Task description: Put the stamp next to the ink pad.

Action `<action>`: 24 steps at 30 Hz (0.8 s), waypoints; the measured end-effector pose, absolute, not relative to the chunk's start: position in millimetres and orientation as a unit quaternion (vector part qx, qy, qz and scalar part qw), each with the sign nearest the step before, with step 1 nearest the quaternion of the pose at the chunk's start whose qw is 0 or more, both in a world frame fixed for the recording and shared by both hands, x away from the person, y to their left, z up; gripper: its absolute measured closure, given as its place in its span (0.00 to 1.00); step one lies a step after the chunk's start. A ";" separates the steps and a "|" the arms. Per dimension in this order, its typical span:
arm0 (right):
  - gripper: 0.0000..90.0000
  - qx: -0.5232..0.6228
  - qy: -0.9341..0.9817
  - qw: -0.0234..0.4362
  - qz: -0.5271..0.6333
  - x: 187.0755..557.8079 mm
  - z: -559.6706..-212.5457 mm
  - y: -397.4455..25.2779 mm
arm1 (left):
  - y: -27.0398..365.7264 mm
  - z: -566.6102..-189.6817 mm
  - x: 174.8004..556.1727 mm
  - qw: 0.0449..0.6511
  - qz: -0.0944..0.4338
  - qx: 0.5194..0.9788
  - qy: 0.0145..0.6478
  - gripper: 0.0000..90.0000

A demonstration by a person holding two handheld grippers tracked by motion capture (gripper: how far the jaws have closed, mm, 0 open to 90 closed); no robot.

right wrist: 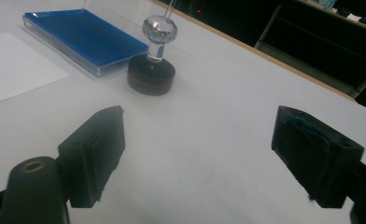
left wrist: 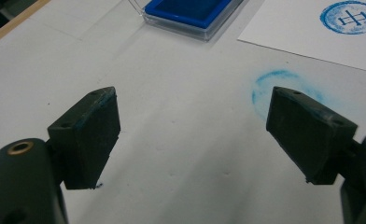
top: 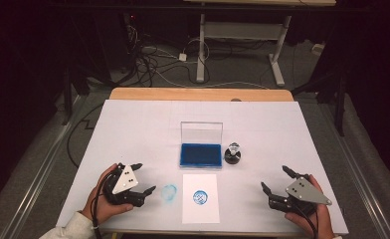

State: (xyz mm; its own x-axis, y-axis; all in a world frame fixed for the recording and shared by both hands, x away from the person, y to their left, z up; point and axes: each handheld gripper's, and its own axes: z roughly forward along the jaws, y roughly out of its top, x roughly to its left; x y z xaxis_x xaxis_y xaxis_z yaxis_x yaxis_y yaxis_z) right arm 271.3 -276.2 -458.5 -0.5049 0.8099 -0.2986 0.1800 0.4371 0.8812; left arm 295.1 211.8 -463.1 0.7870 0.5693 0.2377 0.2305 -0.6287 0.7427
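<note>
The left gripper [top: 144, 177] and right gripper [top: 276, 180] are held spread and empty near the table's near edge. The stamp [top: 233, 154] is set upright right of the ink pad [top: 201, 154], beyond the stamped paper [top: 200, 198].

One stamped mark, no legible words

We see a round blue seal imprint [left wrist: 350, 17] on the white paper sheet [top: 200, 209]; its centre holds a character-like sign, and we cannot read its ring lettering.
</note>
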 end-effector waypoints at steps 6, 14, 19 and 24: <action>0.19 0.325 0.756 0.378 0.424 268.7 -455.0 -274.8 | 211.5 -464.0 294.8 0.363 0.230 0.874 0.227 0.19; 0.19 0.321 0.756 0.380 0.425 268.6 -454.6 -273.8 | 211.0 -464.3 295.7 0.363 0.228 0.874 0.227 0.19; 0.19 0.321 0.755 0.381 0.428 267.7 -453.1 -274.2 | 210.3 -464.4 295.6 0.362 0.228 0.875 0.226 0.19; 0.19 0.320 0.755 0.381 0.427 267.8 -452.5 -274.3 | 210.5 -464.6 296.2 0.363 0.227 0.875 0.227 0.19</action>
State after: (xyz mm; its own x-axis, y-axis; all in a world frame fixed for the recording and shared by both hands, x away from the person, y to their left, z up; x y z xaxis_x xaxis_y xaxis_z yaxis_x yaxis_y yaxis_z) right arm 267.8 -274.3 -452.5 -0.5040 0.8094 -0.3013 0.1578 0.4293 0.8893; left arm 296.2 210.5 -464.6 0.7938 0.5619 0.2326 0.2325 -0.6338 0.7377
